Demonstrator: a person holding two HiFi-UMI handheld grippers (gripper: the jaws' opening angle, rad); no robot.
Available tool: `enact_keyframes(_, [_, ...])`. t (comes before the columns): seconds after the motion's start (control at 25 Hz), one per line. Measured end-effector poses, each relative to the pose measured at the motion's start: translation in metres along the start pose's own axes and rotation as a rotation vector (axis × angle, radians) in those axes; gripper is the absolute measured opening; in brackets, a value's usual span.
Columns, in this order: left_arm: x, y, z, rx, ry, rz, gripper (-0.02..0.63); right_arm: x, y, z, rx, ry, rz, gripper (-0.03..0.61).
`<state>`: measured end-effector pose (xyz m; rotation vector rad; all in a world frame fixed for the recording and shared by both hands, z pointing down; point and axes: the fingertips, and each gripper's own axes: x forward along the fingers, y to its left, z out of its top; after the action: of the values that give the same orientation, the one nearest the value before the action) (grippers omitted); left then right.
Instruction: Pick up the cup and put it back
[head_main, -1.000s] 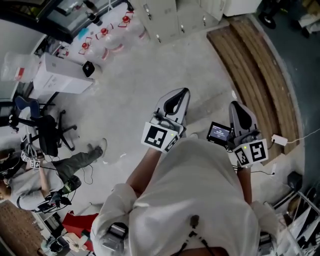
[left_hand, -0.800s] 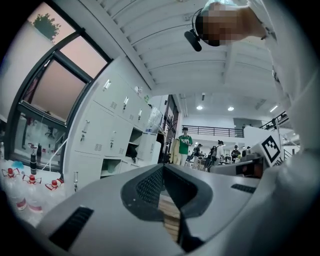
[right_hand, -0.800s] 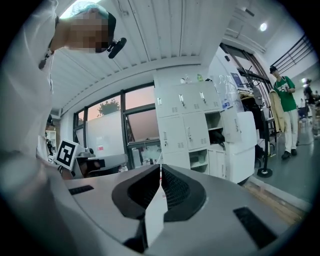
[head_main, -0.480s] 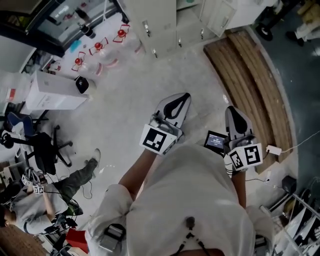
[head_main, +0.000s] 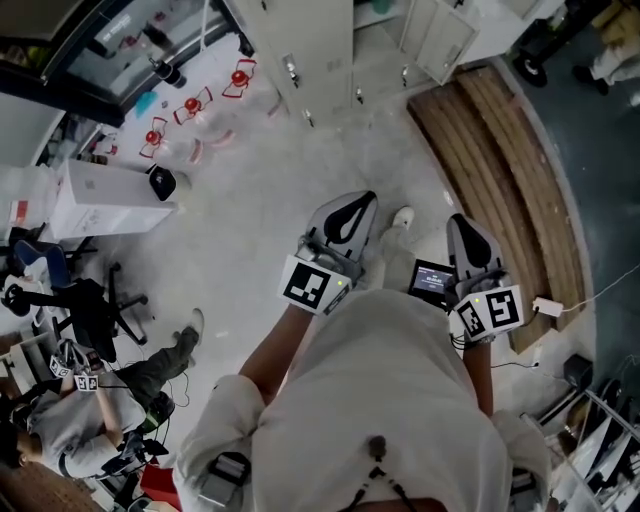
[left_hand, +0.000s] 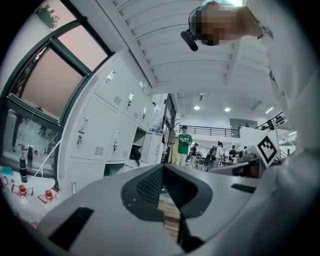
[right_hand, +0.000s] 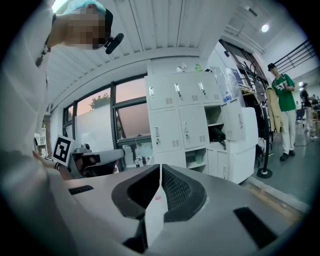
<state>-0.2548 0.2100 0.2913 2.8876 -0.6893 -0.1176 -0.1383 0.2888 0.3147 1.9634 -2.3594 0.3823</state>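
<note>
No cup shows in any view. In the head view my left gripper (head_main: 358, 203) and right gripper (head_main: 461, 224) are held side by side in front of the person's body, over a grey concrete floor (head_main: 260, 190). Both point forward, roughly level. In the left gripper view the left gripper (left_hand: 163, 168) has its jaw tips together with nothing between them. The right gripper (right_hand: 160, 167) in its own view is likewise shut and empty. Each gripper carries a marker cube (head_main: 308, 284).
White lockers (head_main: 330, 35) stand ahead, some with open doors. Wooden planks (head_main: 500, 140) lie on the floor at right. A white box (head_main: 105, 200), an office chair (head_main: 85, 300) and a seated person (head_main: 90, 410) are at left. A person in green (left_hand: 184, 145) stands far off.
The whole view has shifted toward the lockers, which now reach further into the picture; the white box and the chair have slid down-left. Both grippers keep the same shut pose before the body.
</note>
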Motion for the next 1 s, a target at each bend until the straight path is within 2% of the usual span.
enact_keyframes(0.28, [0.045,0.037,-0.001,0.016,0.009,0.075,0.008,0.055,-0.052,0.005,0.025,0.001,0.048,0.028])
enact_keyframes(0.68, [0.171,0.08,0.015,0.044,-0.022,0.181,0.008,0.154,-0.164,0.047,-0.038,0.012,0.188,0.028])
enact_keyframes(0.88, [0.219,0.094,0.021,0.043,-0.057,0.243,0.008,0.188,-0.218,0.054,-0.04,0.019,0.188,0.034])
enact_keyframes(0.92, [0.227,0.097,0.02,0.042,-0.057,0.247,0.008,0.194,-0.226,0.054,-0.032,0.025,0.184,0.052])
enact_keyframes(1.0, [0.241,0.101,0.019,0.04,-0.048,0.247,0.008,0.204,-0.238,0.05,-0.012,0.044,0.182,0.158])
